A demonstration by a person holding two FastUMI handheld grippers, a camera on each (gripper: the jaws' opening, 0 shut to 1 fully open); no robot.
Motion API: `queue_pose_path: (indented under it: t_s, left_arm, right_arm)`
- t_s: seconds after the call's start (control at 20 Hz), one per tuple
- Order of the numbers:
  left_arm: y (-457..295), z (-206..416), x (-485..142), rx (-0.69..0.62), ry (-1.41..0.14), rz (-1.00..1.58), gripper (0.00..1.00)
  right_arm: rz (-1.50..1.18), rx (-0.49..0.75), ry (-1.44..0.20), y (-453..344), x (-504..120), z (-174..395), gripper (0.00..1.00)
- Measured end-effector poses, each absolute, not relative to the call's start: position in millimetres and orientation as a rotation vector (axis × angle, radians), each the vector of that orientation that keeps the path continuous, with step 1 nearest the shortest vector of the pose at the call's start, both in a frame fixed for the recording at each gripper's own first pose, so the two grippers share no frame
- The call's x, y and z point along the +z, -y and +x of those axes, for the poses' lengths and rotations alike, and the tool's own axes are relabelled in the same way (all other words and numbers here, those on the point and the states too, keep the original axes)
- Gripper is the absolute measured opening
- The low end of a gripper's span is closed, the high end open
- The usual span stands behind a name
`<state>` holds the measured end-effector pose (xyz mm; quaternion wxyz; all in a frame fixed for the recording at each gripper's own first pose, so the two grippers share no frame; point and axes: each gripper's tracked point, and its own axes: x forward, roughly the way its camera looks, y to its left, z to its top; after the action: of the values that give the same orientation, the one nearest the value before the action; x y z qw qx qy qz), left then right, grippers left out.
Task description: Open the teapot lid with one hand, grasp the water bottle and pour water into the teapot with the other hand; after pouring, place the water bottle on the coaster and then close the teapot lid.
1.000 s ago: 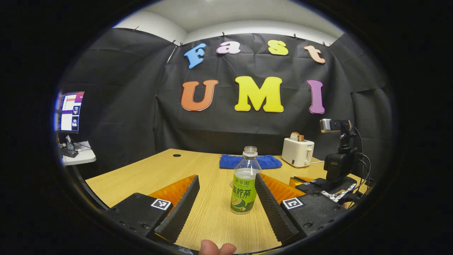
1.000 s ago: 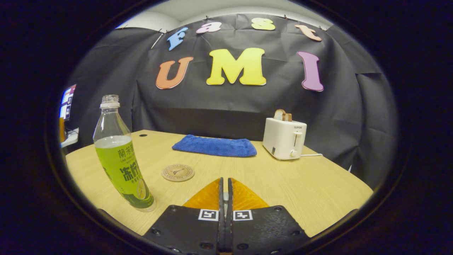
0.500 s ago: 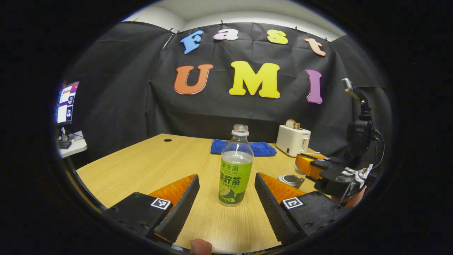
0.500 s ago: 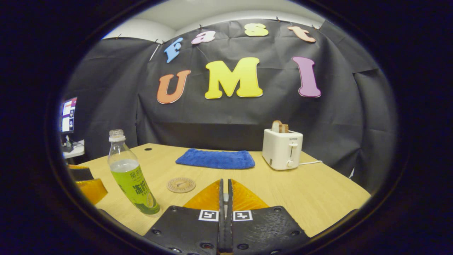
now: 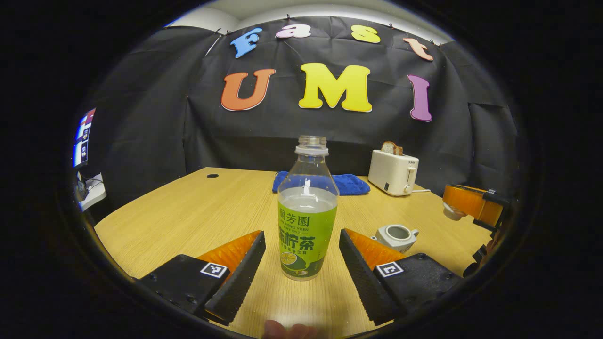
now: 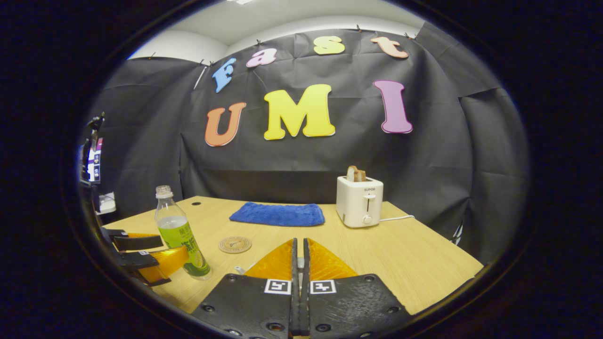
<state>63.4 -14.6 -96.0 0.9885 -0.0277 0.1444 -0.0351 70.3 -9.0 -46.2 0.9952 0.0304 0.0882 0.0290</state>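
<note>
A clear bottle with a green label (image 5: pixel 307 221), uncapped and part full, stands upright on the wooden table (image 5: pixel 198 212). My left gripper (image 5: pixel 301 235) is open, one finger on each side of the bottle, not pressing it. A white teapot (image 5: pixel 397 235) sits lidless to the right. My right gripper (image 5: pixel 468 203) hovers beyond the teapot with the white lid (image 5: pixel 451 213) at its tip. In the right gripper view my right gripper (image 6: pixel 297 242) is shut; the bottle (image 6: pixel 181 233), left gripper (image 6: pixel 141 259) and round coaster (image 6: pixel 234 244) lie to the left.
A white toaster (image 5: pixel 393 172) with bread and a folded blue cloth (image 5: pixel 346 183) sit at the table's back. A monitor (image 5: pixel 84 141) stands on a side desk far left. A person's fingertip (image 5: pixel 289 329) shows at the bottom edge.
My left gripper has moved forward so the bottle now stands between its fingers. My right gripper has risen and drawn off to the right with the lid, uncovering the teapot.
</note>
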Motion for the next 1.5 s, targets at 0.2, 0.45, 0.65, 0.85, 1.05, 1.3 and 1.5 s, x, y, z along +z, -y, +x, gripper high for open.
queue_pose_path:
  t_s: [0.2, 0.45, 0.65, 0.85, 1.05, 1.3, 1.5]
  left_arm:
    - [13.7, 70.5, -102.7, -0.049, -0.297, -0.057, 0.99]
    - [14.4, 79.6, -108.1, -0.037, -0.309, -0.044, 0.84]
    - [15.9, 81.6, -114.5, -0.039, -0.334, -0.022, 0.84]
    - [12.7, 80.6, -113.0, -0.039, -0.356, 0.038, 0.78]
    - [-5.5, 78.4, -84.7, 0.002, -0.328, 0.281, 0.75]
    - [-20.9, 72.2, -56.9, 0.035, -0.314, 0.618, 0.75]
    - [-24.3, 69.7, -61.6, 0.000, -0.358, 0.844, 0.75]
  right_arm:
    - [0.061, 0.085, -0.175, 8.2, -46.9, 67.0, 0.00]
    - [0.086, 0.107, -0.192, 11.9, -56.2, 64.8, 0.00]
    - [0.097, 0.094, -0.195, 23.8, -55.2, 63.4, 0.00]
    - [0.103, 0.099, -0.195, 27.8, -54.0, 62.4, 0.00]
    - [0.095, 0.105, -0.192, 34.6, -51.7, 63.0, 0.00]
    - [0.084, 0.096, -0.208, 50.8, -55.8, 59.9, 0.00]
    - [0.086, 0.088, -0.211, 63.0, -58.1, 56.5, 0.00]
